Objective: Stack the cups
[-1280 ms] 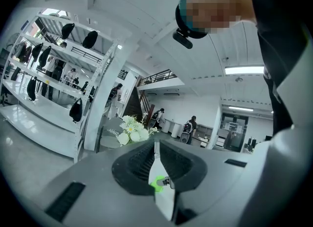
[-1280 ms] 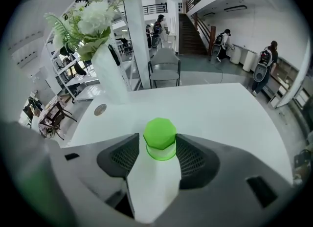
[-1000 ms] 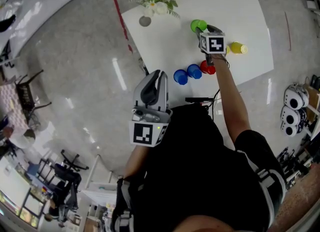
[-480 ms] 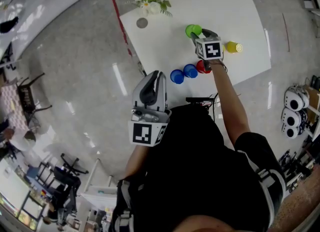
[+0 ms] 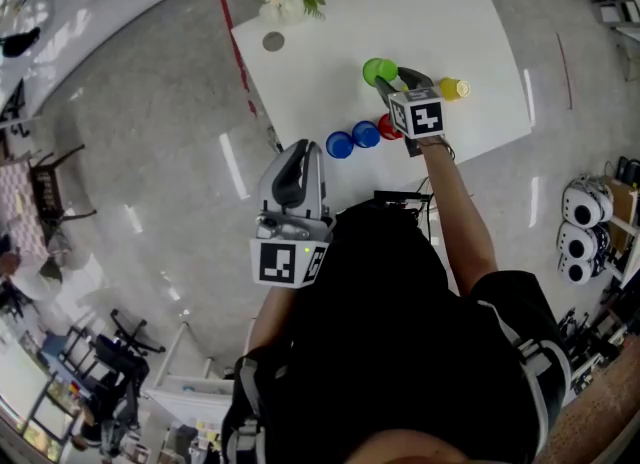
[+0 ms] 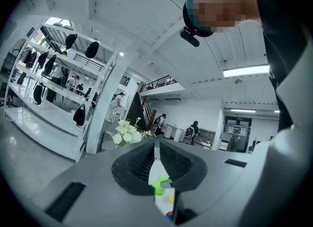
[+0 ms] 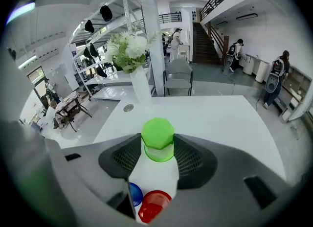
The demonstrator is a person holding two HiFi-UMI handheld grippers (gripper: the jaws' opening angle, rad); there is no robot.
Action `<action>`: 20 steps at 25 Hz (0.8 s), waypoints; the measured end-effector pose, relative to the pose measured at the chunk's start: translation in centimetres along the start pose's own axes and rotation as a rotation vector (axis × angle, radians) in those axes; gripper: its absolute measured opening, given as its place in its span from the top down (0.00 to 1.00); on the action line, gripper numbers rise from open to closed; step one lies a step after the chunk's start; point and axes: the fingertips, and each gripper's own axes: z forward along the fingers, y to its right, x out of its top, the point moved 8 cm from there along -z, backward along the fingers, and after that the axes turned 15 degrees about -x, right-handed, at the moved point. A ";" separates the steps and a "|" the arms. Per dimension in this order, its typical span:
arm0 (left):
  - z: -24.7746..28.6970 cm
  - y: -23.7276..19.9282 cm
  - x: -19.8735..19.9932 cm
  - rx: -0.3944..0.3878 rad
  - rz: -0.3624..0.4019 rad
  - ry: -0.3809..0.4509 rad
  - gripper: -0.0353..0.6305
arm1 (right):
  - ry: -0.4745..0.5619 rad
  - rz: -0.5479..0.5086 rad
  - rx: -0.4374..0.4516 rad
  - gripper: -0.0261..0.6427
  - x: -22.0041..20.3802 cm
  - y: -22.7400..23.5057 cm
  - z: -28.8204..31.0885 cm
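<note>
Right gripper (image 5: pixel 395 78) is clamped on the green cup (image 7: pixel 157 140), pads on both its sides. Cup is mouth down, long axis upright, seemingly lifted off the table (image 5: pixel 470 32). Landmark is the red cup (image 5: pixel 389 127): the green cup sits just beyond it, the two blue cups (image 5: pixel 352 139) left of it, the yellow cup (image 5: pixel 452 88) beyond-right. Likely next move is toward the person and down onto the red cup. Left gripper (image 6: pixel 156 157) has jaws together and empty, well back from the red cup, so the right hand is nearer.
</note>
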 end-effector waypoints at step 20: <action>-4.5 6.6 -0.8 0.054 0.031 0.059 0.87 | 0.062 -0.209 0.186 0.63 -6.2 -5.2 -10.3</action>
